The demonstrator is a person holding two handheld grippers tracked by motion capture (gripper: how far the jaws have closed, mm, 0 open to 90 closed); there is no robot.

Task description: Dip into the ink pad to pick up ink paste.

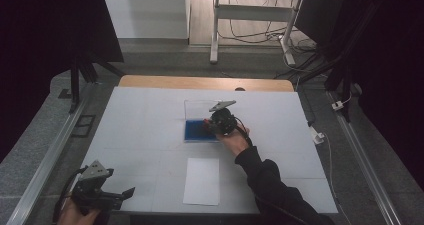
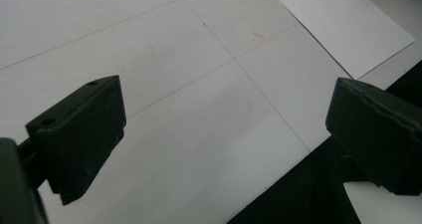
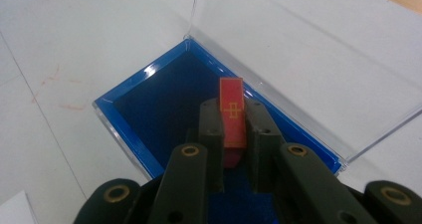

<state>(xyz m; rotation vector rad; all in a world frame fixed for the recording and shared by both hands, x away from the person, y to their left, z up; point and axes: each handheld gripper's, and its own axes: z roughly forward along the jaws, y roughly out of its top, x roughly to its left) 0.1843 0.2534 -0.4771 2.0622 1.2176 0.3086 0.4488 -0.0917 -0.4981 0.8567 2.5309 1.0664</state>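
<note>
A shallow blue-lined box (image 1: pixel 196 130) with a clear raised lid (image 1: pixel 200 109) sits at the middle of the white table. Over its right end hangs my right gripper (image 1: pixel 209 125), held by a hand in a black sleeve. In the right gripper view the jaws are shut on a thin red block (image 3: pixel 233 115) with a gold cross mark, poised above the blue lining (image 3: pixel 164 99). My left gripper (image 1: pixel 125 193) rests at the front left corner of the table. Its black fingers (image 2: pixel 82 134) stand wide apart over the bare white surface, with nothing between them.
A white sheet of paper (image 1: pixel 201 180) lies near the table's front edge, between the two hands, and shows at the top right as paper (image 2: pixel 343 22) in the left gripper view. A wooden strip (image 1: pixel 205 82) runs along the table's far edge. Dark stands flank both sides.
</note>
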